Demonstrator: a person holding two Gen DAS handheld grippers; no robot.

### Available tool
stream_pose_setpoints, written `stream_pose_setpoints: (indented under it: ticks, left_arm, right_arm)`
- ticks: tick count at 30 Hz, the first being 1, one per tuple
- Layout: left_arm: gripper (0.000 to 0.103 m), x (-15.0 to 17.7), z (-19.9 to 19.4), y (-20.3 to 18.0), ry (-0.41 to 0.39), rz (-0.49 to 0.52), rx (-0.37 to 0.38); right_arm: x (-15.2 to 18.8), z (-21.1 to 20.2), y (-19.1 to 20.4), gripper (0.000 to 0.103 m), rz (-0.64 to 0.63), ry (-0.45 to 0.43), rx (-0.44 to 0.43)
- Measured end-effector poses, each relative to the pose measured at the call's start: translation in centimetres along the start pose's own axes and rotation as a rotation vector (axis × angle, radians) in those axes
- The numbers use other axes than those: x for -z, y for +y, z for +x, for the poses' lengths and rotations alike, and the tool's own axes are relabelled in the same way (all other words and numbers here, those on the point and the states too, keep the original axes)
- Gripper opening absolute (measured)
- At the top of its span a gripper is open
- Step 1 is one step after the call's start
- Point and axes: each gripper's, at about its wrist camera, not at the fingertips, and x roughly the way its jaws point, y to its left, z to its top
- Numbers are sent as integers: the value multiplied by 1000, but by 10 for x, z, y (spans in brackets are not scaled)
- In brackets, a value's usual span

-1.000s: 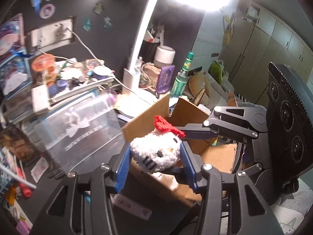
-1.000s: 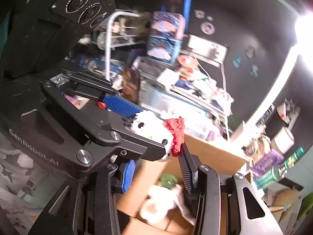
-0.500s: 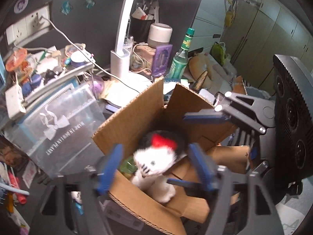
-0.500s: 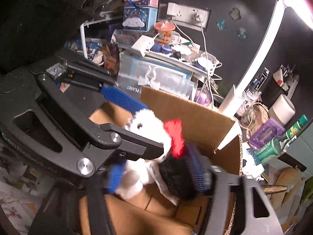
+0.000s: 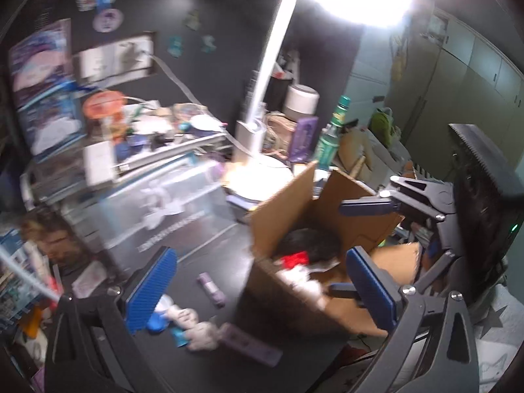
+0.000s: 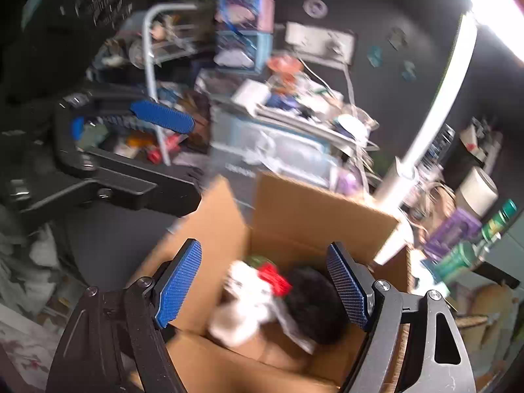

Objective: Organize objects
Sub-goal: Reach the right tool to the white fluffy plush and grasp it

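Note:
An open cardboard box (image 6: 294,209) (image 5: 285,209) stands on the dark desk. Inside it lies a white plush cat with a red bow (image 6: 252,288) (image 5: 296,262), beside a black furry item (image 6: 314,298). My right gripper (image 6: 262,286) is open and empty, its blue pads spread above the box opening. My left gripper (image 5: 262,290) is open and empty, spread wide at the box's near left side; it shows in the right wrist view too (image 6: 157,118). A small white and blue plush (image 5: 183,321) and a purple tube (image 5: 213,290) lie on the desk left of the box.
A clear plastic storage bin (image 5: 157,206) with cluttered shelves stands left of the box. A white desk lamp (image 5: 265,75), a green bottle (image 5: 330,137) and a white canister (image 5: 301,101) stand behind. A flat purple strip (image 5: 252,344) lies near the desk's front.
The plush cat, held in my left gripper a second ago, was let go into the box. Both grippers have opened wide and drawn back up from it.

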Motion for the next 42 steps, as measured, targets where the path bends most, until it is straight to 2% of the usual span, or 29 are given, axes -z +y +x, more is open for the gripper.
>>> stream_pose_setpoints:
  ticks: [4, 8, 12, 17, 19, 22, 24, 28, 31, 37, 39, 42]
  left_arm:
    - [103, 28, -33, 36, -61, -62, -62]
    - [103, 62, -48, 64, -44, -111, -115]
    - [103, 102, -57, 87, -69, -121, -150]
    - [103, 145, -62, 111, -96, -151, -175]
    - [103, 157, -62, 116, -98, -180, -200]
    - [103, 176, -60, 121, -121, -216, -222]
    - [103, 183, -57, 122, -128, -228, -216]
    - [103, 193, -51, 122, -121, -249, -183]
    - [103, 195, -50, 119, -129, -249, -134]
    - [103, 191, -54, 113, -153, -224, -117]
    - [103, 190, -56, 114, -159, -230, -100]
    - [103, 189, -58, 113, -163, -229, -98]
  right_arm:
    - [-15, -4, 37, 77, -29, -56, -85]
    - [-25, 4, 81, 77, -87, -60, -162]
    - [-25, 21, 122, 77, -134, -42, -243]
    - [-15, 56, 155, 77, -89, 9, -340]
    - [-5, 77, 163, 77, -52, 61, -395]
    - [9, 104, 163, 77, 24, 125, -417]
    - [22, 125, 156, 77, 107, 171, -402]
    - [38, 144, 147, 77, 156, 159, -205]
    - [43, 155, 140, 76, 178, 166, -161]
    - [35, 164, 137, 76, 137, 144, -78]
    - [35, 168, 137, 74, 117, 148, -50]
    - [29, 175, 136, 66, 91, 153, -32]
